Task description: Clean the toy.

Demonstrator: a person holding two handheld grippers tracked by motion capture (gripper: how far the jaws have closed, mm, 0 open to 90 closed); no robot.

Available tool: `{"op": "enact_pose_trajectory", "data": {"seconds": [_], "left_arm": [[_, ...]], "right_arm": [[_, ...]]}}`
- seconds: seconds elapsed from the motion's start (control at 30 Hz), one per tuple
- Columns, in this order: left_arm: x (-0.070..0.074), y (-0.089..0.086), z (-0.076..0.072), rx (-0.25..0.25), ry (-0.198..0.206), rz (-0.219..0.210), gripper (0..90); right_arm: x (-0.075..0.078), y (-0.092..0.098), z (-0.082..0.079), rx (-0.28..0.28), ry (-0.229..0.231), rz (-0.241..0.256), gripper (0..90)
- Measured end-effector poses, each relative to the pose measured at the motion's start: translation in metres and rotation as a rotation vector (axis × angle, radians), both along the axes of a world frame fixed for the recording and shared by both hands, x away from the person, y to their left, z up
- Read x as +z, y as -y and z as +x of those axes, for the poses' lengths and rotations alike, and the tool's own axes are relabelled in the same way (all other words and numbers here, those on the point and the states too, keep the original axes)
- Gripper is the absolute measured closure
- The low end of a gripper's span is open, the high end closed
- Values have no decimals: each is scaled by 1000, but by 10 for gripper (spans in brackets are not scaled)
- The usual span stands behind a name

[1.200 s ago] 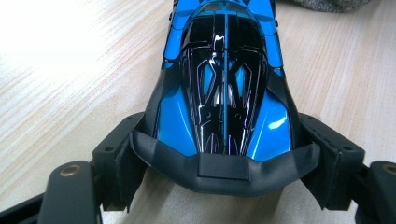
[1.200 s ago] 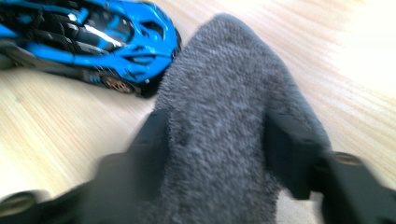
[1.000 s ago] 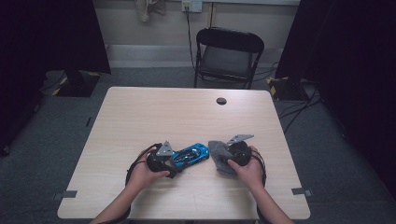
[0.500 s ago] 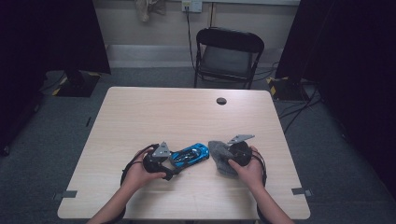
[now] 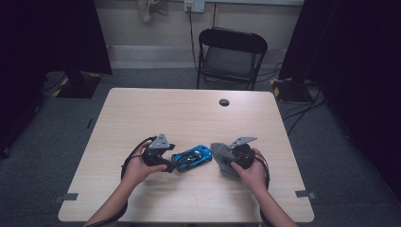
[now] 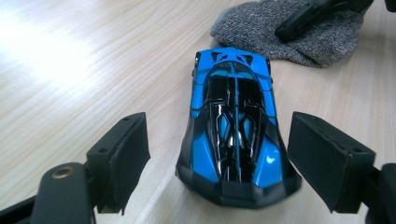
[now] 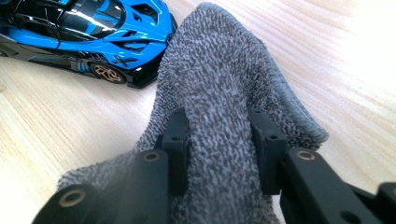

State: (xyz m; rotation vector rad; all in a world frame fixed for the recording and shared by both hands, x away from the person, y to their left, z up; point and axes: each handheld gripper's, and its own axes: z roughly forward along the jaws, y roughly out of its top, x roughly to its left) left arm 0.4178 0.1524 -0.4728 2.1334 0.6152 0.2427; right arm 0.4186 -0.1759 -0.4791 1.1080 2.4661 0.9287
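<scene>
A blue and black toy car [image 5: 191, 157] lies on the wooden table [image 5: 189, 118] near the front, between my two grippers. My left gripper [image 5: 172, 165] stands open at the car's left end. In the left gripper view the car [image 6: 233, 126] sits between the spread jaws of that gripper [image 6: 219, 135] without touching either. My right gripper [image 5: 226, 161] is shut on a grey knitted cloth [image 5: 220, 152] just right of the car. In the right gripper view that gripper [image 7: 218, 121] pinches a fold of the cloth [image 7: 219, 84], with the car [image 7: 88, 28] beyond it.
A small round black thing [image 5: 224, 102] lies near the table's far edge. A black folding chair [image 5: 230, 56] stands beyond the table. Dark curtains hang at both sides, and cables run over the floor at the right.
My left gripper has drawn back a little to the left from the car. The car, the cloth and my right gripper have stayed put.
</scene>
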Motion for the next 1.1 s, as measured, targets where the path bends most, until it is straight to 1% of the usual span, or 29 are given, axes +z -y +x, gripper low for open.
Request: {"op": "enact_pose_trajectory", "data": {"seconds": [0.03,0.07,0.1,0.13,0.17,0.23,0.27,0.3,0.33,0.37,0.43,0.47,0.5,0.53,0.57,0.6,0.67,0.7,0.73,0.77,0.8,0.83,0.87,0.9,0.93,0.97,1.0,1.07,1.1], "left_arm": [[0,0,0,0,0,0,235],[-3,0,2,6,-10,5,235],[-8,1,6,19,-34,-7,229],[-8,1,6,19,-34,-7,231],[-10,1,7,21,-43,-6,231],[-12,2,8,14,-43,-2,229],[-12,3,8,14,-44,-7,230],[-12,3,9,10,-40,-8,229],[-12,5,9,9,-42,-3,229],[-13,7,9,13,-47,-6,222],[-15,7,10,13,-67,-25,235],[-15,7,10,13,-67,-25,256],[-15,6,9,-3,-84,-44,296],[-15,6,9,-3,-84,-44,334],[-14,6,8,-17,-100,-51,389],[-14,6,8,-17,-100,-51,393],[-13,6,8,-22,-93,-36,395],[-13,6,8,-23,-92,-35,398],[-13,6,8,-23,-92,-35,400],[-13,5,7,-23,-92,-41,400],[-13,5,7,-23,-92,-44,401],[-13,5,7,-20,-88,-37,403],[-13,5,7,-20,-88,-37,402],[-13,5,6,-18,-86,-36,403],[-13,5,6,-18,-86,-36,403],[-13,5,6,-16,-86,-36,403],[-13,5,6,-16,-86,-36,403],[-13,5,6,-15,-86,-39,404],[-13,5,6,-14,-86,-46,406]], "right_arm": [[0,0,0,0,0,0,651],[0,0,0,0,1,1,653],[0,1,-1,-2,0,5,656],[0,1,-1,-2,0,5,656],[0,1,-1,-1,-1,5,658],[1,1,-1,2,-1,5,661],[1,1,-2,4,3,6,664],[2,1,-4,5,18,12,670],[2,1,-4,5,18,12,670],[4,1,-5,14,19,20,673],[7,1,-8,22,20,32,675],[7,1,-8,22,20,32,675],[12,0,-12,31,29,36,675],[12,0,-12,31,29,36,675],[17,0,-16,45,47,33,675],[17,0,-16,45,47,33,675],[23,-1,-21,62,56,52,675],[28,-2,-26,78,58,62,675],[30,-3,-29,90,58,65,675],[30,-3,-29,90,58,65,675],[32,-5,-33,104,60,68,675],[35,-8,-39,130,63,74,675],[35,-8,-39,130,63,74,675],[36,-13,-45,155,60,87,675],[36,-13,-45,155,60,87,675],[35,-19,-52,184,55,94,675],[35,-19,-52,184,55,94,675],[34,-26,-57,217,49,93,675],[33,-29,-59,233,40,110,675]]}}
